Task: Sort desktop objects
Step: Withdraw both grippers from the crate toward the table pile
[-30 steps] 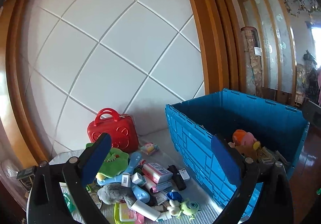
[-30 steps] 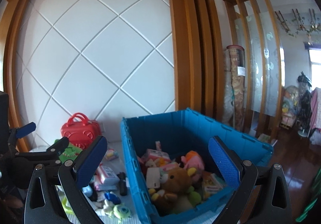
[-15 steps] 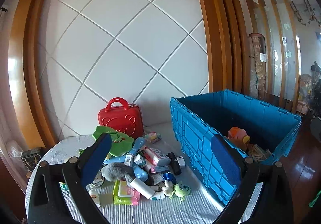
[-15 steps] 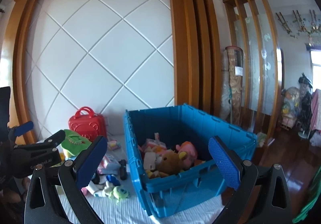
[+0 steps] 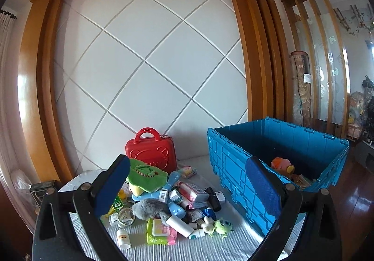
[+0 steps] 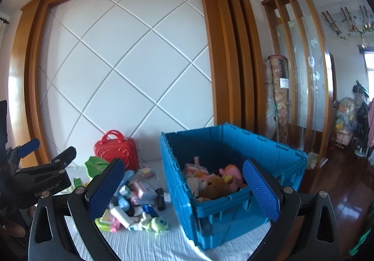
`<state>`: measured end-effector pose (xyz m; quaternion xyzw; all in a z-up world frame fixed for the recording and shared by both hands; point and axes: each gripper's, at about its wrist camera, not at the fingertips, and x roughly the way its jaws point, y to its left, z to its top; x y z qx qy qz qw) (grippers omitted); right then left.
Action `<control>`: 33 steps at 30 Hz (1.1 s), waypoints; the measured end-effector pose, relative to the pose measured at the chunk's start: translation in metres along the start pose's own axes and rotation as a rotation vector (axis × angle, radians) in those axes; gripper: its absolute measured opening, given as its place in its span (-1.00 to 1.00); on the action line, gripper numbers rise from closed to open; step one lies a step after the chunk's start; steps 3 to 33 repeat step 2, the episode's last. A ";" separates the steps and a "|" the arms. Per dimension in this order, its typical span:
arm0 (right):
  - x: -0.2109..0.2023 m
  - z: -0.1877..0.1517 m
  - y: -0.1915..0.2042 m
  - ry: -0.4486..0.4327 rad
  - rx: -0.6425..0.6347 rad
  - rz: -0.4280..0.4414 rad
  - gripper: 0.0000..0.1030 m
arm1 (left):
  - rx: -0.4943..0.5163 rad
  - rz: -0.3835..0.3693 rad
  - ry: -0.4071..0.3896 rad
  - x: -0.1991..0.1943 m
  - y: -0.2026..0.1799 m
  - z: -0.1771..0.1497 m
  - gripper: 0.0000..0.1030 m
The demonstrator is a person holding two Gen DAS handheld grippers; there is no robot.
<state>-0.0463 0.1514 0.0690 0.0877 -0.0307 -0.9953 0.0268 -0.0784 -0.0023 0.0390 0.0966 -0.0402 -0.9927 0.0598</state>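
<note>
Left gripper [image 5: 187,187]: jaws spread wide, holding nothing and touching nothing. Each finger is black, with a blue textured pad [image 5: 263,187]. Right gripper [image 6: 184,188]: jaws likewise spread wide and empty, with blue knurled pads [image 6: 260,191]. Both grippers are held above the desk [image 5: 210,247], clear of all objects.

The desk carries a white ribbed cloth. A loose pile of small objects lies on its left half. Nearest the left wrist camera: a white pill bottle [image 5: 123,238], a flat soft wipes packet [image 5: 161,233] in green and pink, a white cylindrical tube [image 5: 179,226], and a green one-eyed plush toy [image 5: 223,227]. Behind these: a grey furry plush [image 5: 149,207], a light blue plastic toy [image 5: 171,187], small cardboard boxes [image 5: 194,192] and a black oblong item [image 5: 213,196]. A green fabric piece [image 5: 146,174] lies over the rear of the pile.

A red hard-shell plastic case [image 5: 150,148] with a moulded bear face and a loop handle stands upright beyond the pile, next to the wall.

A blue rigid plastic crate [image 6: 224,209] with ribbed walls occupies the right half of the desk. It contains soft toys, including a brown plush [image 6: 213,186] and a pink-orange plush [image 6: 230,172].

Beyond the desk: a white quilted wall panel [image 5: 149,62] in a wooden frame.
</note>
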 end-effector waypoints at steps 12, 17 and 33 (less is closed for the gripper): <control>-0.004 0.001 0.002 -0.009 -0.002 -0.010 0.99 | 0.012 -0.007 0.001 -0.002 -0.002 0.000 0.96; -0.004 0.001 0.002 -0.009 -0.002 -0.010 0.99 | 0.012 -0.007 0.001 -0.002 -0.002 0.000 0.96; -0.004 0.001 0.002 -0.009 -0.002 -0.010 0.99 | 0.012 -0.007 0.001 -0.002 -0.002 0.000 0.96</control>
